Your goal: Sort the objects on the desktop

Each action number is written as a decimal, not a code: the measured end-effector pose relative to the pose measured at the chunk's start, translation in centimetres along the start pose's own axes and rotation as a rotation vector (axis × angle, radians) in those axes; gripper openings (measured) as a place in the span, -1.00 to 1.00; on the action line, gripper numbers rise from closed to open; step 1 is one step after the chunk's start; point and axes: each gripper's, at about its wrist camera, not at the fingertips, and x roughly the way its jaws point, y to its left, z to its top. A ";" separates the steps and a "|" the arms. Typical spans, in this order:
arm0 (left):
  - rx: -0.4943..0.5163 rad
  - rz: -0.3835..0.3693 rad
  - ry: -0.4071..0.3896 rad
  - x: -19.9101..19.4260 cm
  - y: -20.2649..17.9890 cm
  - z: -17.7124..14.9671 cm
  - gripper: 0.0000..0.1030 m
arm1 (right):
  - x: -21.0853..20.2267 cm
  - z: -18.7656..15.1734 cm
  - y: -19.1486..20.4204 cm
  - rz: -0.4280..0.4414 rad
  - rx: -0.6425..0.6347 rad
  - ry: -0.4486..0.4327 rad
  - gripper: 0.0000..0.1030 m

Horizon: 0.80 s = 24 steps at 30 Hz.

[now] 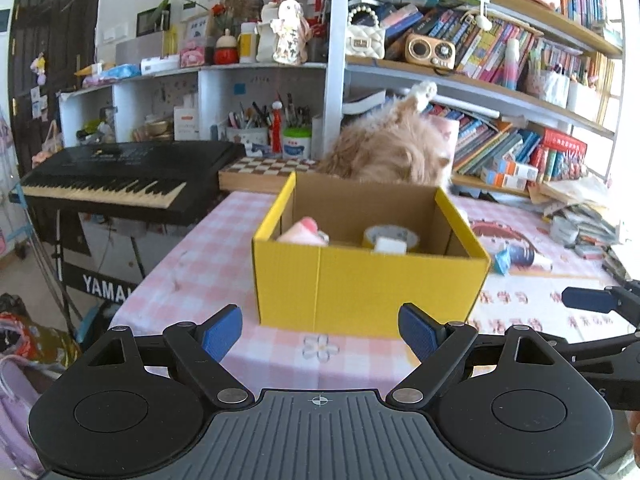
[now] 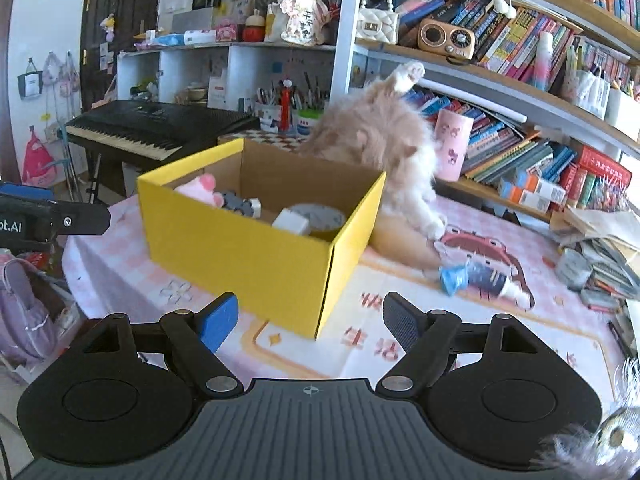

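Observation:
A yellow cardboard box (image 1: pixel 360 288) stands open-topped on the pink checked tablecloth, just ahead of both grippers. Inside it lie a pink plush toy (image 1: pixel 304 230), a tape roll (image 1: pixel 394 234) and a white block (image 1: pixel 390 246). In the right wrist view the same box (image 2: pixel 240 252) sits to the left. A blue-capped tube (image 2: pixel 480 276) lies on the cloth to its right. My left gripper (image 1: pixel 320 334) is open and holds nothing, a short way before the box's front wall. My right gripper (image 2: pixel 310 320) is open too, empty, near the box's right corner.
A fluffy cream cat (image 2: pixel 380 140) sits right behind the box, one paw raised. A black keyboard (image 1: pixel 120 176) stands off the table's left edge. Bookshelves (image 2: pixel 520 128) and a pile of papers (image 2: pixel 600 240) crowd the right. Fur of a second animal (image 2: pixel 600 440) shows at bottom right.

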 end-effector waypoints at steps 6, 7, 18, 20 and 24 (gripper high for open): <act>-0.005 0.012 0.028 -1.2 0.0 -1.9 0.70 | -1.2 -1.7 0.8 0.005 0.010 0.025 0.51; -0.003 0.013 0.033 -1.4 -0.1 -2.2 0.70 | -1.3 -1.9 1.0 0.006 0.011 0.029 0.51; 0.005 0.027 0.061 -3.1 -0.2 -4.6 0.70 | -3.2 -4.6 2.0 0.012 0.034 0.074 0.51; 0.013 0.022 0.065 -3.3 -0.2 -4.9 0.71 | -3.5 -4.9 2.1 0.009 0.036 0.077 0.51; 0.028 0.012 0.077 -3.5 -0.4 -5.4 0.70 | -3.9 -5.3 2.1 0.002 0.045 0.086 0.51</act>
